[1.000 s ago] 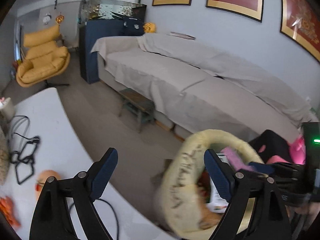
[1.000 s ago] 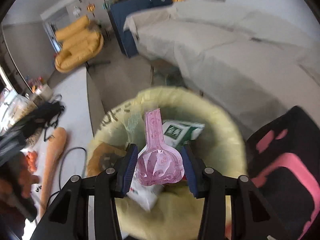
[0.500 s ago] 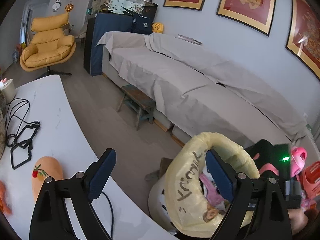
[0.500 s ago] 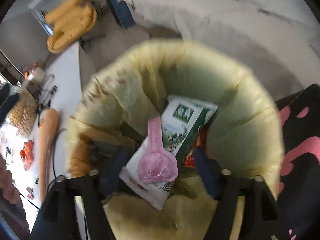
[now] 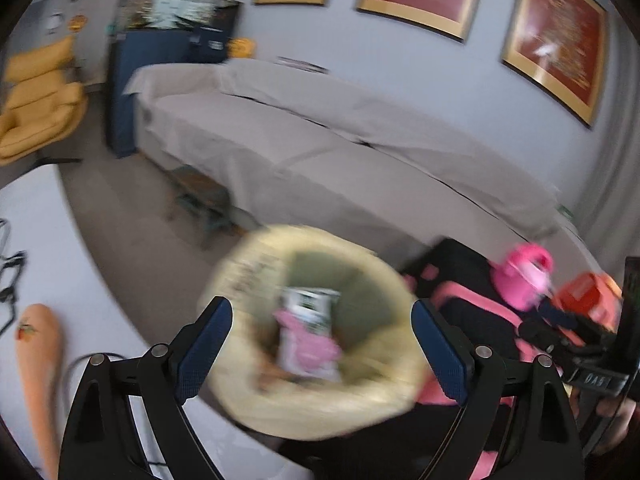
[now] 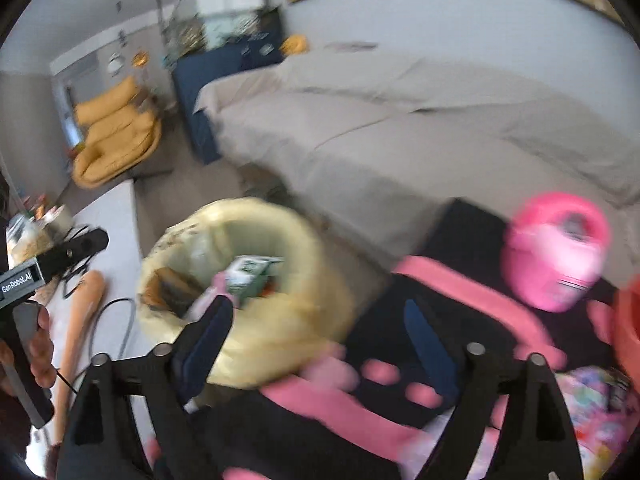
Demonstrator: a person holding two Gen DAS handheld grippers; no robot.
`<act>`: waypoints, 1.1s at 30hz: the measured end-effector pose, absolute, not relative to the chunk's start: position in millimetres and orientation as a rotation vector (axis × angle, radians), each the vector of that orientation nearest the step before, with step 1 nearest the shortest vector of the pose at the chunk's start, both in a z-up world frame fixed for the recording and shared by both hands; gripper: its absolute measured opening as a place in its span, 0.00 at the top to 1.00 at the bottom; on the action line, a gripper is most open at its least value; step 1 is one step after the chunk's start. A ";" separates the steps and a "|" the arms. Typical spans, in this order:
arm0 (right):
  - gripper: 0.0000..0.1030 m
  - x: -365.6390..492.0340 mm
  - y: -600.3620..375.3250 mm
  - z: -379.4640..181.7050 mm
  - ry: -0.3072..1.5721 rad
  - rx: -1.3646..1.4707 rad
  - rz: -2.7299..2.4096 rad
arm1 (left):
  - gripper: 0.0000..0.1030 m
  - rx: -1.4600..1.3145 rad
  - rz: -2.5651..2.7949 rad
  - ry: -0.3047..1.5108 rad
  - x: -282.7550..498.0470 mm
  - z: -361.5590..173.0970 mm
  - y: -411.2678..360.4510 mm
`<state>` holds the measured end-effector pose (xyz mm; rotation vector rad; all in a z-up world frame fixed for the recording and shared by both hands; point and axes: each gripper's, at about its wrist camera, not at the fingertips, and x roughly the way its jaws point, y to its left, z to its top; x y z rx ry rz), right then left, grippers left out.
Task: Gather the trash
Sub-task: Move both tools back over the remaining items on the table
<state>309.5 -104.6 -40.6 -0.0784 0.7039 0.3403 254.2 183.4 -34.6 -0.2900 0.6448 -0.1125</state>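
A bin lined with a yellow bag [image 5: 360, 400] stands on the floor beside the white table. Inside it lie a pink pouch [image 5: 308, 350] and a green-and-white packet [image 5: 310, 304]. My left gripper [image 5: 320, 308] hovers above the bin, open, with nothing between its fingers. In the right wrist view the bin [image 6: 304, 320] sits lower left, with the pink pouch [image 6: 208, 298] and the packet [image 6: 250, 274] in it. My right gripper [image 6: 318, 308] is above and to the right of the bin. Its jaws are opening, with nothing between them.
A black and pink seat [image 6: 440, 312] stands right of the bin, with a pink helmet-like thing [image 6: 556, 252] and an orange one [image 5: 584, 292] on it. The white table [image 5: 60, 248] at left carries a long orange cushion [image 5: 40, 360] and cables. A covered sofa [image 5: 320, 152] runs behind.
My right gripper let go of the pink pouch, which now lies in the bin, opened wide and drew back up and to the right. My left gripper swung over the bin.
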 end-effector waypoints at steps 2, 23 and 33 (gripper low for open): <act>0.11 296.1 -132.7 -33.0 0.672 -0.076 0.288 | 0.12 -0.264 -0.192 0.670 255.2 -37.3 151.4; 0.04 161.9 -355.5 -47.3 0.556 -0.076 -0.199 | 0.24 -0.157 -0.557 1.053 255.7 -109.8 -87.7; 0.11 138.5 -376.7 -53.3 0.538 -0.053 -0.221 | 0.85 -0.052 -0.484 0.985 263.3 -115.0 -124.4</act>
